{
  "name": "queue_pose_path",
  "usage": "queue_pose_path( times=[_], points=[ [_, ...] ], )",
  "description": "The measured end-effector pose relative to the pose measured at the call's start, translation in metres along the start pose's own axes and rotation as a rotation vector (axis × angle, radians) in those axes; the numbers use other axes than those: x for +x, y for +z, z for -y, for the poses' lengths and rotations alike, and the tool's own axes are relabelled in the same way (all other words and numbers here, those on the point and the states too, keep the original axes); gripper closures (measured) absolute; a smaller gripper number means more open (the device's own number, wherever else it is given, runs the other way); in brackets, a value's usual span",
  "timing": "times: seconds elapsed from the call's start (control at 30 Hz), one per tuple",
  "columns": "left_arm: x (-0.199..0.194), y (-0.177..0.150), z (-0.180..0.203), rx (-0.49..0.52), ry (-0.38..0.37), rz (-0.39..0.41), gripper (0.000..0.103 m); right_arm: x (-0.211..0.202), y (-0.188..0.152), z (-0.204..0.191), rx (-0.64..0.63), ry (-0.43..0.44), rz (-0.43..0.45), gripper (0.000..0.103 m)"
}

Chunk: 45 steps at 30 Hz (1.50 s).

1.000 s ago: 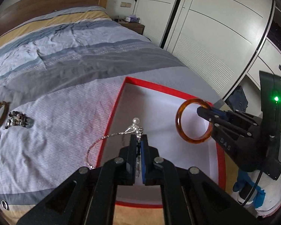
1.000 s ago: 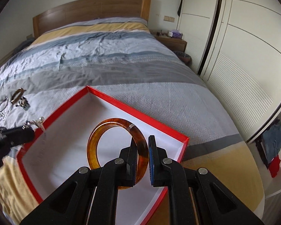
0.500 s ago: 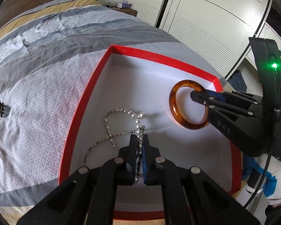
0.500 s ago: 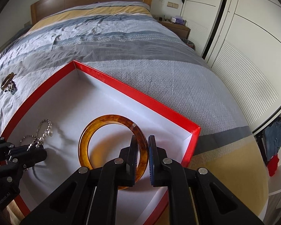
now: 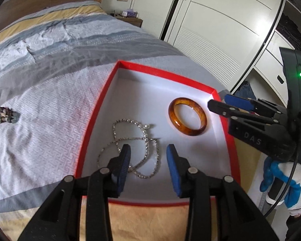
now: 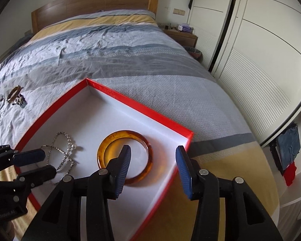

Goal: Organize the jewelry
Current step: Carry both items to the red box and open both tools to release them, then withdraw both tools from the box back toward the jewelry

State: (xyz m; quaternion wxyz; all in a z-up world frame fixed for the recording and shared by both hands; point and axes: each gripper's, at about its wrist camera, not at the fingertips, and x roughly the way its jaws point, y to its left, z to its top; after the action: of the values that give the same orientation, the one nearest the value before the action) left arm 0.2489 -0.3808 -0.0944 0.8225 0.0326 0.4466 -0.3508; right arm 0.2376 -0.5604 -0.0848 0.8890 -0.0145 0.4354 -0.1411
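Note:
A red box (image 5: 94, 116) with a white floor lies on the bed. A silver necklace (image 5: 128, 121) lies loose on that floor, just under my left gripper (image 5: 148, 150). Its jaws are opening and the pads touch nothing. An amber bangle (image 5: 190, 133) lies flat in the box's right part. My right gripper (image 5: 218, 101) hovers beside it at the box's right corner. In the right wrist view the bangle (image 6: 126, 134) lies below my right gripper (image 6: 153, 150), whose jaws are opening and grip nothing. The necklace (image 6: 69, 146) and left gripper (image 6: 48, 161) show at the left there.
More jewelry lies on the bedspread to the left: a beaded bracelet (image 5: 5, 116), a brown bangle (image 6: 15, 95) and a silver hoop (image 6: 0, 104). White wardrobe doors (image 6: 260, 60) run along the right. A gloved hand (image 5: 279, 172) holds the right gripper.
Both grippers have gone from shut to open. The necklace has dropped from the left one and the bangle from the right; both now lie on the box floor.

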Motion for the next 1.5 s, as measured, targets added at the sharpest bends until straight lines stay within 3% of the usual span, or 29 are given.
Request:
queue_pose_path(
  times=[0.37,0.67,0.9,1.23,1.5],
  points=[
    [-0.121,-0.021,-0.023,0.021,0.145,0.066,0.068,-0.106,-0.021,-0.014,0.057,0.047,0.069,0.057],
    [-0.242,-0.077,-0.057,-0.025,0.272,0.144,0.068,-0.209,-0.047,-0.077,0.069,0.134,0.132,0.057],
    [-0.316,-0.129,-0.095,-0.086,0.370,0.190,0.068,-0.272,-0.072,-0.139,0.053,0.188,0.170,0.056],
    [-0.387,-0.187,-0.165,-0.239,0.464,0.260,0.064,-0.332,-0.096,-0.223,-0.039,0.240,0.216,0.055],
    [-0.391,-0.208,-0.199,-0.295,0.502,0.263,0.060,-0.335,-0.097,-0.261,-0.087,0.295,0.233,0.055]
  ],
)
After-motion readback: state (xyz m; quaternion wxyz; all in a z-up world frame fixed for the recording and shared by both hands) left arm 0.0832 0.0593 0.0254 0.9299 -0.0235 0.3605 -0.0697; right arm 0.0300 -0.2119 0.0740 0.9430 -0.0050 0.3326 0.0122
